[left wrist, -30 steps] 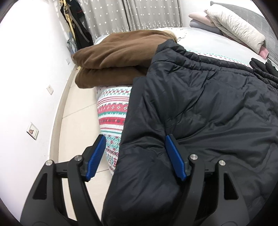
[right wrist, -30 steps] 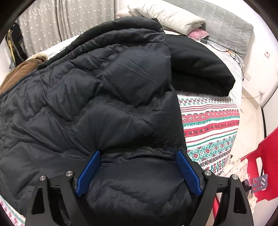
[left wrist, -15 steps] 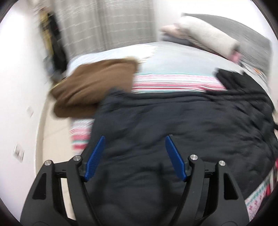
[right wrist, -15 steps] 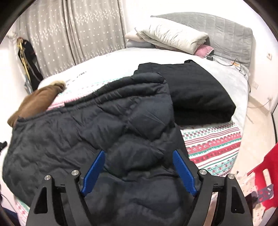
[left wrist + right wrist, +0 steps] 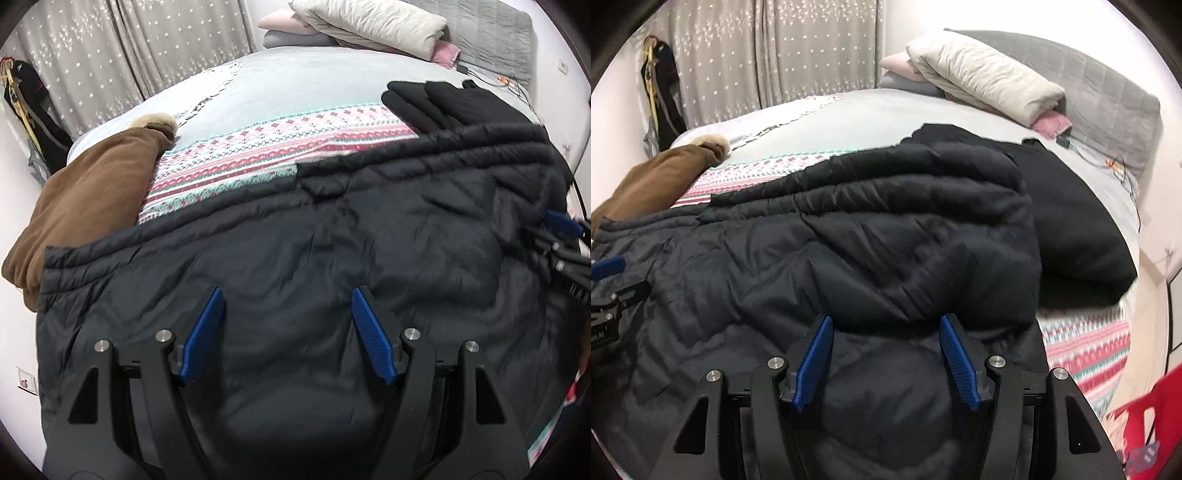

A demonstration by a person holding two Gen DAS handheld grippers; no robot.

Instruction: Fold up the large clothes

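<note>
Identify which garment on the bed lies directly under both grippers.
The black puffer coat, quilted and spread out; the brown coat sits left, the folded black garment right.

A black quilted jacket (image 5: 332,240) of smooth, faintly sheened synthetic cloth is seen puffed and creased across the near edge of the bed. A knitted-pattern blanket (image 5: 258,151) of matt woven cloth is laid beneath it. At the bed's left edge, a brown coat (image 5: 92,184) of soft, matt fleece-like cloth is trimmed with pale fur. The left gripper (image 5: 288,332) and right gripper (image 5: 886,360) are built of matt black plastic, with ribbed blue pads (image 5: 369,339) and bright metal bolts.
</note>
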